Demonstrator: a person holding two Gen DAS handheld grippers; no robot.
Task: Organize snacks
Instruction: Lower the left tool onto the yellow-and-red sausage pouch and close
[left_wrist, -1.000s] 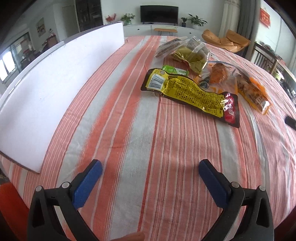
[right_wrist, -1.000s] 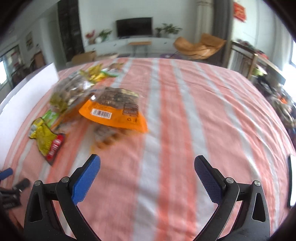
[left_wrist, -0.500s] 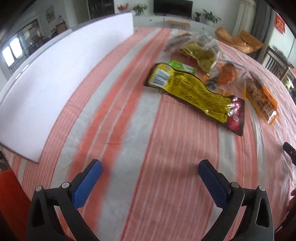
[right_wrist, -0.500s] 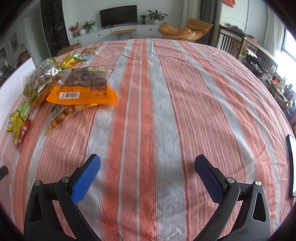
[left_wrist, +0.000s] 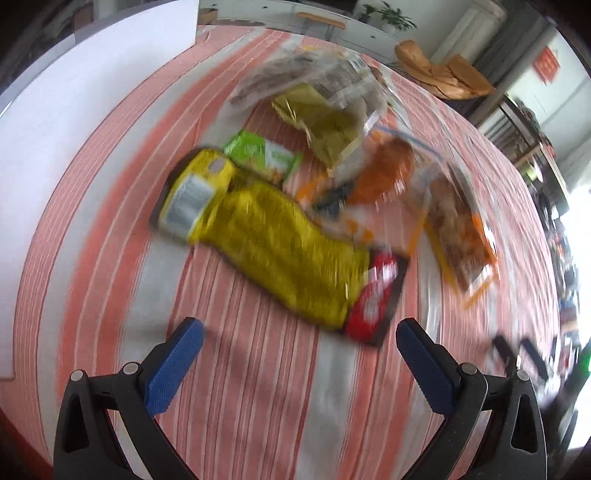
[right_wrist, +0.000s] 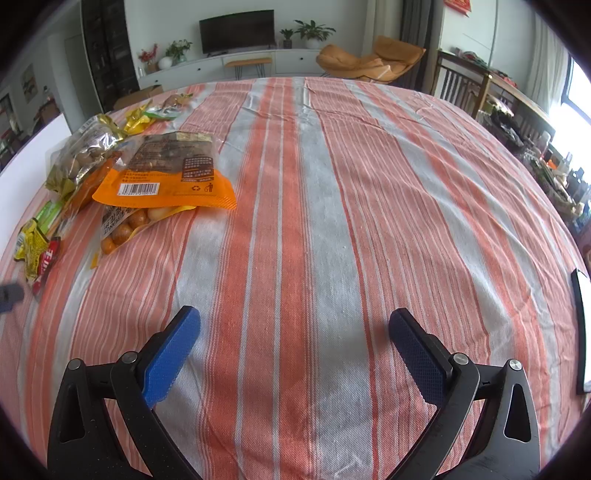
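Blue-padded fingers frame the bottom of both my views. My left gripper (left_wrist: 299, 332) is spread wide with nothing between its pads, hovering over the striped orange-and-grey tablecloth (left_wrist: 229, 398). Just past its tips lies the long yellow snack packet (left_wrist: 280, 254) with a red end, though that view is smeared by blur. Behind it sit a small green packet (left_wrist: 258, 155), a clear bag with orange contents (left_wrist: 384, 173) and a crinkly gold-and-clear bag (left_wrist: 325, 110). A white board (left_wrist: 74, 122) runs along the table's left edge. My right gripper (right_wrist: 293, 326) is likewise spread and empty above bare cloth mid-table. Well off to its left, toward the left edge, the orange barcode pouch (right_wrist: 166, 181) overlaps a clear bag of round brown snacks (right_wrist: 125, 229). The whole snack pile stays on that left side of the table.
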